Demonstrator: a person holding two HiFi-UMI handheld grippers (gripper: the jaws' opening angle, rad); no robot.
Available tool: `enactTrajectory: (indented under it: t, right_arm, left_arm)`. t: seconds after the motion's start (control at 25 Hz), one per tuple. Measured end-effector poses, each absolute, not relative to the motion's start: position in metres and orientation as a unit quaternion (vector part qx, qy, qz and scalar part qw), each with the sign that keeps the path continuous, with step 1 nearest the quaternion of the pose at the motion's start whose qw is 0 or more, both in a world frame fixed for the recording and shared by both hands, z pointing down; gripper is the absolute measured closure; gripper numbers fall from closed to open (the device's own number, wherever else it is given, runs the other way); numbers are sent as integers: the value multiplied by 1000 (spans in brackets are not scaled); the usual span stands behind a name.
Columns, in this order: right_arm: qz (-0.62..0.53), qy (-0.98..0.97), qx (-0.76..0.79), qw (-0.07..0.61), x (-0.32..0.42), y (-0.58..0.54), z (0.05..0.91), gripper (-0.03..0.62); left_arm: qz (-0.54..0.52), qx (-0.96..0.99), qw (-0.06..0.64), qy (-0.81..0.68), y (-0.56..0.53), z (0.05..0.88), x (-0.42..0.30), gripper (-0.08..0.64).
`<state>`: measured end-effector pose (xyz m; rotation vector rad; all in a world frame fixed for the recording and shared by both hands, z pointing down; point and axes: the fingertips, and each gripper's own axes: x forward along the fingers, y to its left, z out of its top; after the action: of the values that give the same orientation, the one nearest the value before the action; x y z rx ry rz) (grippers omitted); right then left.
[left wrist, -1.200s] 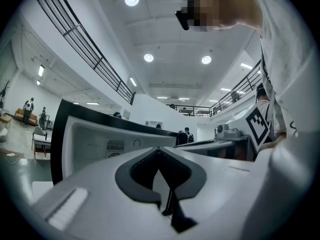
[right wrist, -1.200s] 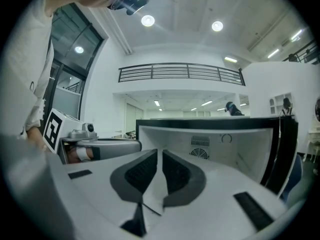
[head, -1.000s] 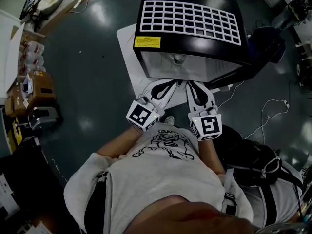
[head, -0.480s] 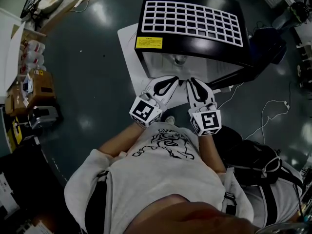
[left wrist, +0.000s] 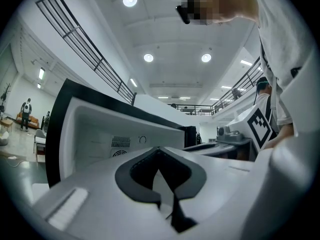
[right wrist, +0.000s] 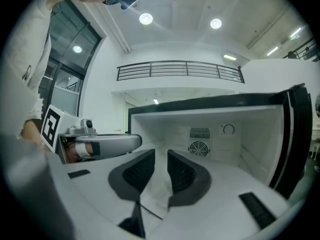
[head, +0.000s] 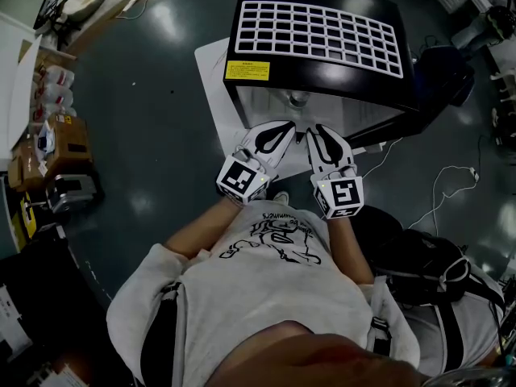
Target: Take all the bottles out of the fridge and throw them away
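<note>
Left gripper (left wrist: 159, 151): tips pressed together, holding nothing.
Right gripper (right wrist: 160, 159): jaws just eased slightly apart, nothing between.
Fridge (right wrist: 260, 144): open, just ahead; no bottles visible inside.
Progress: emptying looks finished; bottles' whereabouts unseen.

Bare fridge (right wrist: 260, 134) cavity open ahead of left gripper (head: 287, 127) and right gripper (head: 316, 134), walls on both sides.
</note>
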<state>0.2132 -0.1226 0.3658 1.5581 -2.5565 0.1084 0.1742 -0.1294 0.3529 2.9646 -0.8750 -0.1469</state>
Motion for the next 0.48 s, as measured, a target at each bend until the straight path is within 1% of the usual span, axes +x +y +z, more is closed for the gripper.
enactTrajectory:
  t: [0.48]
  right_arm:
    - [25,-847,525,81,213,-134,380,531]
  left_arm:
    - [-41,955,25,-293,-142,369,178,552]
